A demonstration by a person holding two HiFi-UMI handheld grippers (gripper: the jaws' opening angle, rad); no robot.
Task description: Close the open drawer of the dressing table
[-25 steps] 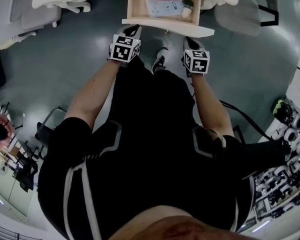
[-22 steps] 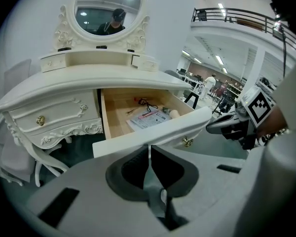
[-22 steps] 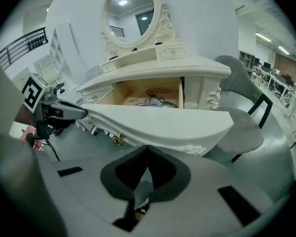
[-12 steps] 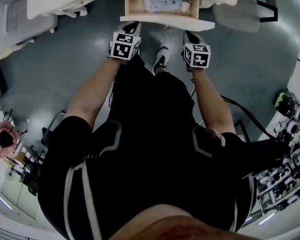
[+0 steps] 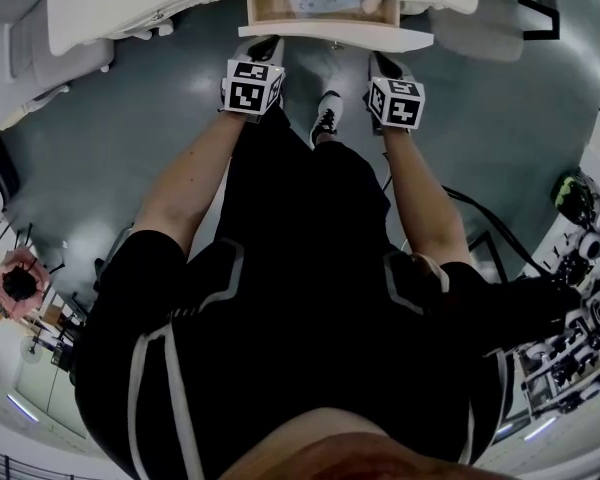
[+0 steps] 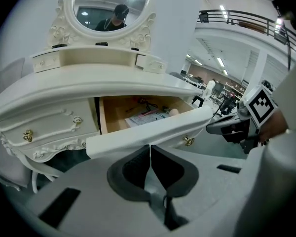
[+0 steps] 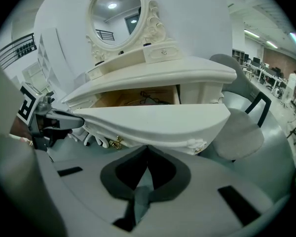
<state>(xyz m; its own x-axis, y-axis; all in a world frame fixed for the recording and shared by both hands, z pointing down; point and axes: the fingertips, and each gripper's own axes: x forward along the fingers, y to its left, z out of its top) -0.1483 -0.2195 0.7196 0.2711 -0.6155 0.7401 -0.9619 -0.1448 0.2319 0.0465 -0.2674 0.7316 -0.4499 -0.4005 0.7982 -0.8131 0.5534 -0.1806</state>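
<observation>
The white dressing table [image 5: 160, 8] runs along the top of the head view, its drawer [image 5: 332, 36] still part-way out. Papers and small items lie in the wooden inside [image 6: 138, 113] of the drawer. Both grippers are shut with nothing between their jaws. My left gripper [image 5: 262, 48] has its tips at the drawer's white front [image 6: 138, 137], left of the gold knob [image 6: 189, 141]. My right gripper [image 5: 380, 65] touches the same front panel [image 7: 153, 120] on its right side. The left gripper view has the closed tips [image 6: 150, 147] right under the panel's lower edge, and the right gripper view has its own tips [image 7: 147, 148] there too.
An oval mirror [image 6: 111, 6] stands on the table top. A grey chair [image 7: 241, 132] is to the right of the table, another seat [image 5: 70, 43] to the left. The person's shoe [image 5: 325, 118] is below the drawer. Racks of equipment [image 5: 585, 258] line the right wall.
The drawer has slid further into the table, so less of its inside shows. Both grippers have moved forward with its front panel.
</observation>
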